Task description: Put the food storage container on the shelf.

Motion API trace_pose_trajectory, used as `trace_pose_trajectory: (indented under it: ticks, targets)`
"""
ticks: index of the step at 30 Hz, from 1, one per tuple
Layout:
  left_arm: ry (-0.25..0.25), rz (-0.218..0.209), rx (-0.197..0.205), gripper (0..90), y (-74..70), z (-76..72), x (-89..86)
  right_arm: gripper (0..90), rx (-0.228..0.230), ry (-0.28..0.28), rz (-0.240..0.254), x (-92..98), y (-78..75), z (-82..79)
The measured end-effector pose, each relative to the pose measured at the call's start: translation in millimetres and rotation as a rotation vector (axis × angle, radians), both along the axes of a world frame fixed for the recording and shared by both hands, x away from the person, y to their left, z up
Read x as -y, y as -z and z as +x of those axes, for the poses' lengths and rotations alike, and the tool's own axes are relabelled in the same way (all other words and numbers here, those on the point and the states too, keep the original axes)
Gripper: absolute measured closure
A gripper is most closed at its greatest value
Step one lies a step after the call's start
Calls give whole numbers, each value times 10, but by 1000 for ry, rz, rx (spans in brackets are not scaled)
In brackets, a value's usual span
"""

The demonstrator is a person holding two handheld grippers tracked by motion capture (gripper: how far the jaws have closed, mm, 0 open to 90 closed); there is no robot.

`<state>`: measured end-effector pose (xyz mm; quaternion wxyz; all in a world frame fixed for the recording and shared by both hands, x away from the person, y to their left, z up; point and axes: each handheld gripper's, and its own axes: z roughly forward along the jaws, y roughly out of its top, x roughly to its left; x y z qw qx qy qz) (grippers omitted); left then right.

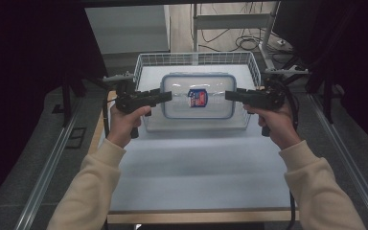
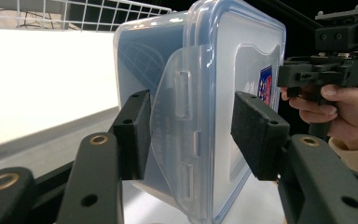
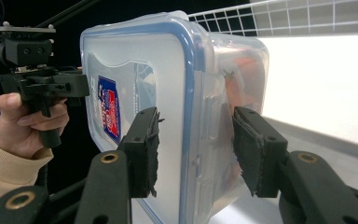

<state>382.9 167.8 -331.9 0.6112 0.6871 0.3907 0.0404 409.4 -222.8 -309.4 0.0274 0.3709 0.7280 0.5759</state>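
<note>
The plastic container (image 1: 198, 96) sat in the wire basket (image 1: 143, 60), its long axis running from the left gripper (image 1: 165, 96) to the right gripper (image 1: 231, 95); both stood open, their jaws around its end latches

- My clear plastic container (image 1: 198, 96) has a blue-edged lid, shut on, with a red and blue label in the lid's middle.
- It sits level, lid up, at the far middle of the table, inside the white wire basket (image 1: 143, 62).
- Its short ends face left and right.
</note>
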Motion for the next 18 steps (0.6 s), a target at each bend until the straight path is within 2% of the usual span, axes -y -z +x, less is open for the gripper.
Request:
trace_pose_trajectory:
  ticks: [8,18]
  targets:
    - [-1,-14,-14,490,-58,184,-35,524,5,5,-10,-30,-104,175]
    - [-3,-22,-38,490,-178,483,-72,524,-19,12,-1,-74,-225,463]
